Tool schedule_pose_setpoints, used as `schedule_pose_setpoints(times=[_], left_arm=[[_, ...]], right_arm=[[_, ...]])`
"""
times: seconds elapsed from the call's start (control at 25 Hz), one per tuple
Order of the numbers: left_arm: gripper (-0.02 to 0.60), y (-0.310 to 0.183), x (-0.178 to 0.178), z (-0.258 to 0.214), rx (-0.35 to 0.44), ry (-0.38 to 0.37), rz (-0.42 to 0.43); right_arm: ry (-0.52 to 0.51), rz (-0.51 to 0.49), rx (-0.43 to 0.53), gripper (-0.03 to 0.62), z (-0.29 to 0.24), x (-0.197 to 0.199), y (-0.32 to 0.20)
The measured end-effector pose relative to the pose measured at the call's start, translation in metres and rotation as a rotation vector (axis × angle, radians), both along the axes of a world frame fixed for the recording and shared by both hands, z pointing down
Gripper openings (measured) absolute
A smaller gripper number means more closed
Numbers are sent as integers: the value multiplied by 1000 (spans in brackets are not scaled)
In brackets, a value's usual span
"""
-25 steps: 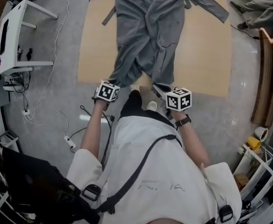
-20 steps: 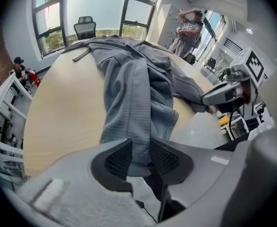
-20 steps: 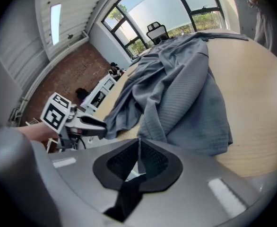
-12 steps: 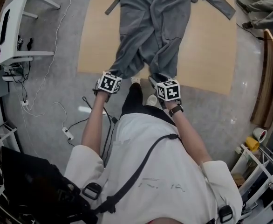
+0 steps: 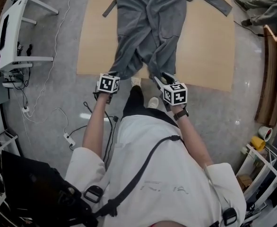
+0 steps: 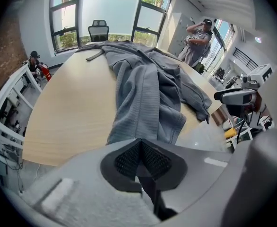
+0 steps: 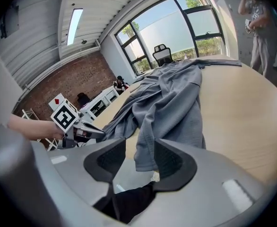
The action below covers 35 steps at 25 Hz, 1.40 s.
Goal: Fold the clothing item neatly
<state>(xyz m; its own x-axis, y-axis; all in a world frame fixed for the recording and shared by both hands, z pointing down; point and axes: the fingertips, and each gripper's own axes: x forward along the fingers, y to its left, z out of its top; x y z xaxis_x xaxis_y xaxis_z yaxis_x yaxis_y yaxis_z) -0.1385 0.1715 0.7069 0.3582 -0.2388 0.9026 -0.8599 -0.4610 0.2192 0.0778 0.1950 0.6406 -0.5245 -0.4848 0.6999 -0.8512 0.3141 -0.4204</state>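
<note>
None of the folding shows as done. The grey garment lies spread full length on the tan table, running from the near edge toward 12 o'clock. 1 sleeve trails out toward 2 o'clock, and the 2 lower panels are rumpled and cross a little. I stand at 6 o'clock with both tools at the hem.

My left gripper has its jaws pressed together. The hem of the 11 o'clock panel runs right into their tip, so I judge it pinched there. My right gripper has its jaws apart, and the hem of the 1 o'clock panel hangs between the pads, not clamped.

I put this at the very start. That 2nd grip is not yet made, and every fold is left to do: sleeves in, sides together, length halved.
</note>
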Motion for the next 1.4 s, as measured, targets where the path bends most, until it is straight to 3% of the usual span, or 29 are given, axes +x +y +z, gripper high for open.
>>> schedule_pose_setpoints(times=[0.28, 0.4, 0.64, 0.84, 0.92, 1.08, 1.2, 1.4], left_arm=[[-2, 20, 4, -8, 3, 58, -35], [-2, 34, 16, -4, -9, 119, -50], [-2, 58, 72, -38, -8, 308, -43], [-2, 53, 112, -81, -20, 535, -92], [-2, 53, 116, -75, -33, 499, -87], [6, 61, 107, -18, -105, 366, -92], [81, 60, 103, -14, -105, 355, -77], [97, 51, 91, -32, -44, 356, -95]], right_arm=[[-18, 35, 14, 176, -5, 4, 7], [-27, 46, 9, 173, 1, 3, 11], [-38, 76, 2, 172, 6, 5, 21], [-39, 95, 8, 167, 5, 9, 24], [-39, 104, 5, 164, 6, 12, 24], [-17, 85, -5, 151, 16, 9, 23], [62, 1, 7, 147, 30, 2, 18], [194, -108, 18, 158, 62, -7, 5]])
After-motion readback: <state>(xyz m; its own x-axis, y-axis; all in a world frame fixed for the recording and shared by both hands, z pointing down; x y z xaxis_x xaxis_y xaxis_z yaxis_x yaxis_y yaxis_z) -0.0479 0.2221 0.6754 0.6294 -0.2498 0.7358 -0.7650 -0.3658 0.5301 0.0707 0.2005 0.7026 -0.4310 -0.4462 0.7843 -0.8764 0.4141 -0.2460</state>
